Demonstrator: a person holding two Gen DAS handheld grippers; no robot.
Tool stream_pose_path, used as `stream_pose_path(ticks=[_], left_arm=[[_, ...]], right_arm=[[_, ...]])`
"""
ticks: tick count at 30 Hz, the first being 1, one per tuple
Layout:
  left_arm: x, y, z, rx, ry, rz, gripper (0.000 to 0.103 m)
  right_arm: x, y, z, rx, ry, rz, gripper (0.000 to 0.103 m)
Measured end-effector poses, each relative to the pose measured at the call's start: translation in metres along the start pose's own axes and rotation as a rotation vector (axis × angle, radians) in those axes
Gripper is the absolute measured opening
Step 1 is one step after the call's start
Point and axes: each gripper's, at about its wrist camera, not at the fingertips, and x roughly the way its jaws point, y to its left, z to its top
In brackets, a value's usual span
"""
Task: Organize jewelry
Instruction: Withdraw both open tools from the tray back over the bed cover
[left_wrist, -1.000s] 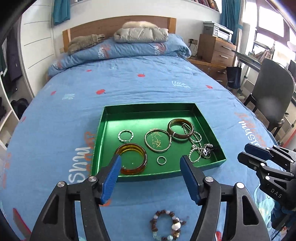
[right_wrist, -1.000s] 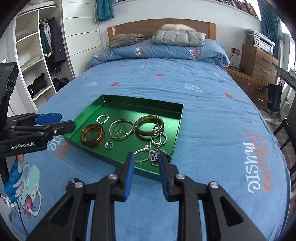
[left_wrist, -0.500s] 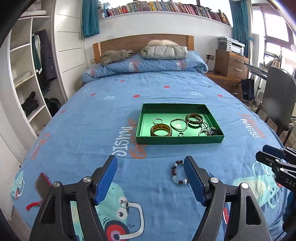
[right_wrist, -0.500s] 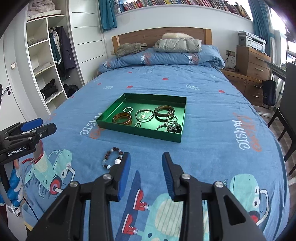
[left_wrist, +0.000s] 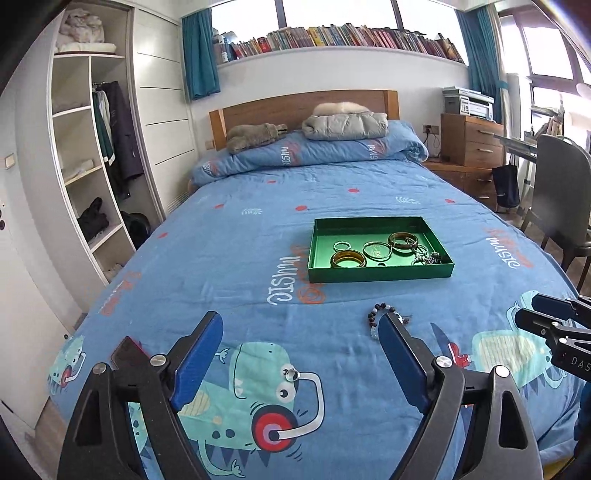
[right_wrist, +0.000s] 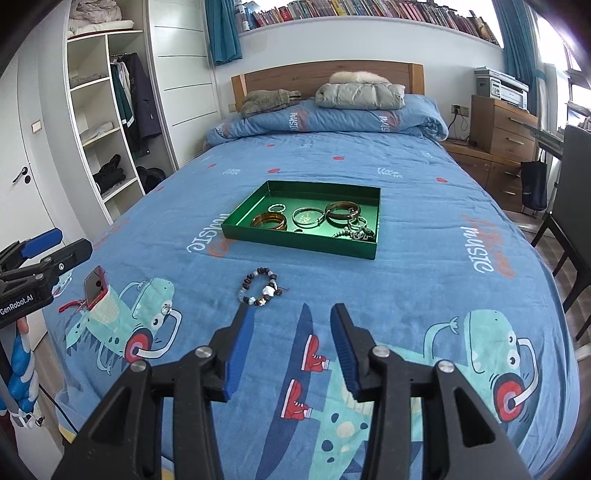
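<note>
Across the middle of both frames lies the bed with its blue cartoon-print cover, and on it sits a green tray holding an amber bangle, a thin silver hoop, a darker bangle, a small twisted ring and a tangle of chain. Just short of the tray, toward the lower centre, a beaded bracelet lies alone on the cover. At the bottom of the left view, the left gripper hangs with its blue fingers spread wide, grasping nothing. The right gripper fills the bottom of its own view, fingers parted and empty, the bracelet just beyond its left fingertip. A red phone rests at the left edge.
</note>
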Motion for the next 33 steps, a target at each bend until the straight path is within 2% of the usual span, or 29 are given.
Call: stream_pose_path(ticks=[11, 33], left_arm=[[-0.012, 0.012, -0.011, -0.016, -0.004, 0.010, 0.086], [-0.003, 0.020, -0.028, -0.034, 0.027, 0.011, 0.089]], right_arm=[[-0.007, 0.016, -0.008, -0.002, -0.012, 0.006, 0.043], [0.001, 0.018, -0.021, 0.025, 0.011, -0.014, 0.043]])
